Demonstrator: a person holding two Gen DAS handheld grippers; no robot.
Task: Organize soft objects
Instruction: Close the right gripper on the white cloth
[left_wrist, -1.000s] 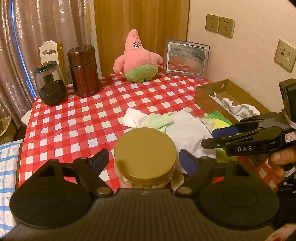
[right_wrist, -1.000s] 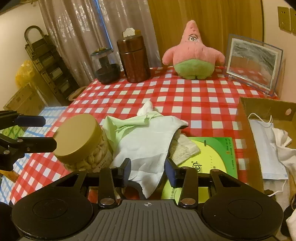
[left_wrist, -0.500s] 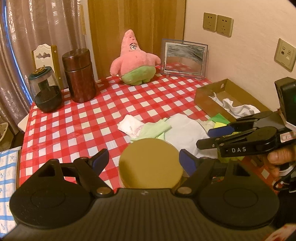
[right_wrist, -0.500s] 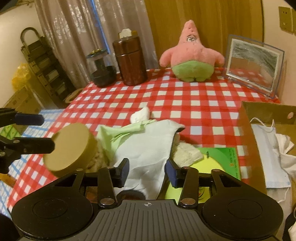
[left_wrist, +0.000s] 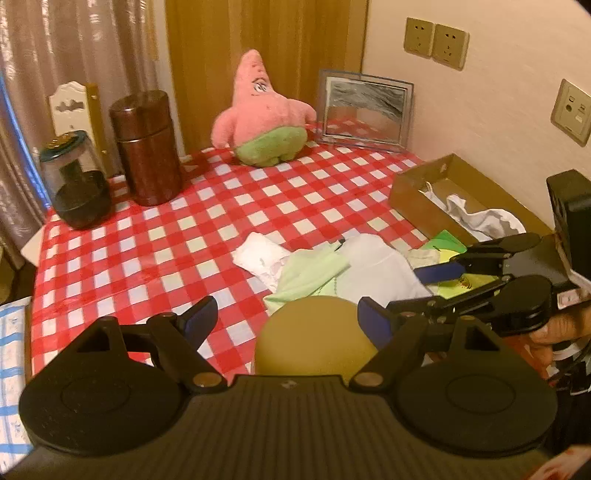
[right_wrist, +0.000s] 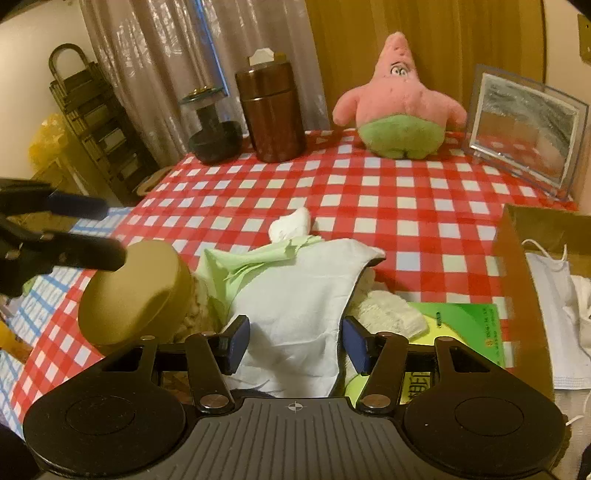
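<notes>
Beside the cardboard box (right_wrist: 517, 280), which already holds a face mask (right_wrist: 554, 314) and a white cloth (left_wrist: 484, 221), the pale cloth pile (right_wrist: 295, 295) lies unsorted on the checked table (left_wrist: 258, 195). Most sorting seems left. Both the left gripper (left_wrist: 288, 317) and right gripper (right_wrist: 295, 339) are spread wide, grasping nothing; the gold-lidded jar (right_wrist: 136, 291) leans tilted against the pile on the side away from the box.

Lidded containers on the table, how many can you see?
3: a brown canister and a dark glass jar at the far edge, and a gold-lidded jar tipped beside the cloth pile. Others may be hidden.
</notes>
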